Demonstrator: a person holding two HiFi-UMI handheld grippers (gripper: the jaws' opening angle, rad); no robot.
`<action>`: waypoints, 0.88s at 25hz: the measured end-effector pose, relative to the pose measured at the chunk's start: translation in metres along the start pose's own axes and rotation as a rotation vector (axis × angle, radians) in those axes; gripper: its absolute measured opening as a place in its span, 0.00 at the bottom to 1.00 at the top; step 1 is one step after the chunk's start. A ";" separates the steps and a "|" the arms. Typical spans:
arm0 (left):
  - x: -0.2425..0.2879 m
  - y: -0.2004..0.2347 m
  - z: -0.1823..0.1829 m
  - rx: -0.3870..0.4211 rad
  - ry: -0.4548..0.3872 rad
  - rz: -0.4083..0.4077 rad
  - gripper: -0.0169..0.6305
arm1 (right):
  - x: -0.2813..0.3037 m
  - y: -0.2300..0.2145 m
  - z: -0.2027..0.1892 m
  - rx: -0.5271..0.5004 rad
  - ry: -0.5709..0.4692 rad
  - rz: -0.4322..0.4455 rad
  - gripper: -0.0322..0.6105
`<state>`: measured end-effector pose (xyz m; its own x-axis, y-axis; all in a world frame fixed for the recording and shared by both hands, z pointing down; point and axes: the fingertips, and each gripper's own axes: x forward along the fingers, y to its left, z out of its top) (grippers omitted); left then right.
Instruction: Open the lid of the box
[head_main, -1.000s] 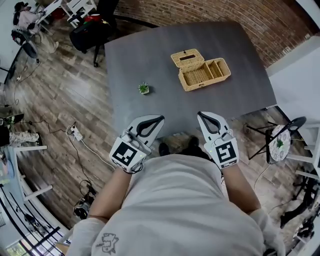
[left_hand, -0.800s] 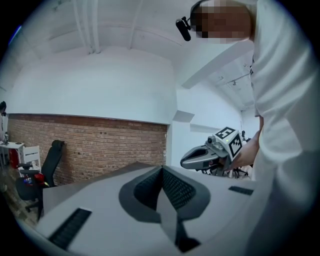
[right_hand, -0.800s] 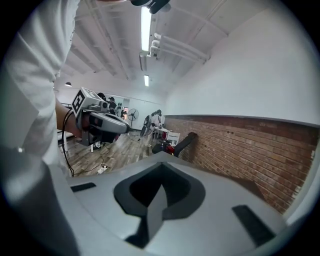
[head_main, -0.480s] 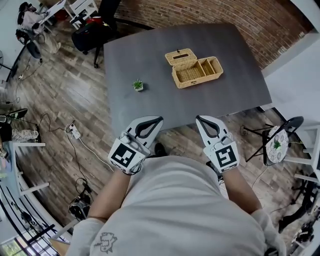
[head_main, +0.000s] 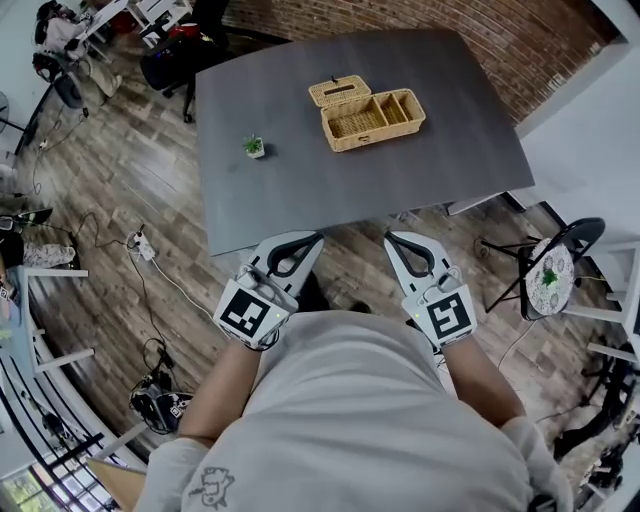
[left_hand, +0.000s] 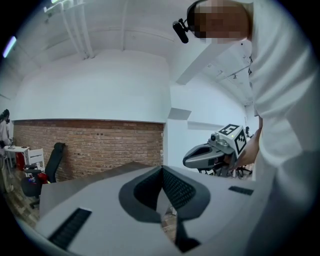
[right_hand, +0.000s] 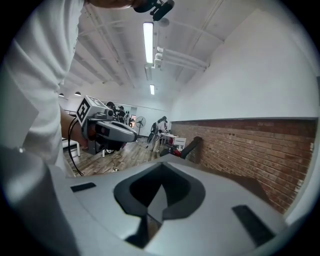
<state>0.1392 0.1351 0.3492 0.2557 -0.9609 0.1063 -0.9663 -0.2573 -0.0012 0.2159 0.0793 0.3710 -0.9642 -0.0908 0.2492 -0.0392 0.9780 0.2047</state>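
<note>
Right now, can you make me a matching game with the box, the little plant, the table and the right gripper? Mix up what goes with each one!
Things:
1. box
2. little plant
3. table
4. right gripper

What fits:
A. dark grey top
B. shut and empty, held back from the table
C. woven tan, lid flipped open
D. green leaves

Pairs: 1-C, 2-D, 3-A, 4-B
</note>
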 end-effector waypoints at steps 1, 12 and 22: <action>0.000 -0.008 0.002 -0.001 -0.005 0.005 0.04 | -0.008 0.003 -0.002 -0.004 0.002 0.005 0.06; -0.005 -0.084 -0.002 -0.022 -0.003 0.028 0.04 | -0.080 0.028 -0.015 -0.026 -0.008 0.038 0.06; -0.002 -0.112 0.002 -0.025 -0.017 0.031 0.04 | -0.104 0.034 -0.017 -0.003 -0.038 0.032 0.06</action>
<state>0.2466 0.1657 0.3470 0.2260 -0.9700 0.0893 -0.9741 -0.2251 0.0205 0.3199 0.1188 0.3684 -0.9743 -0.0519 0.2191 -0.0072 0.9797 0.2003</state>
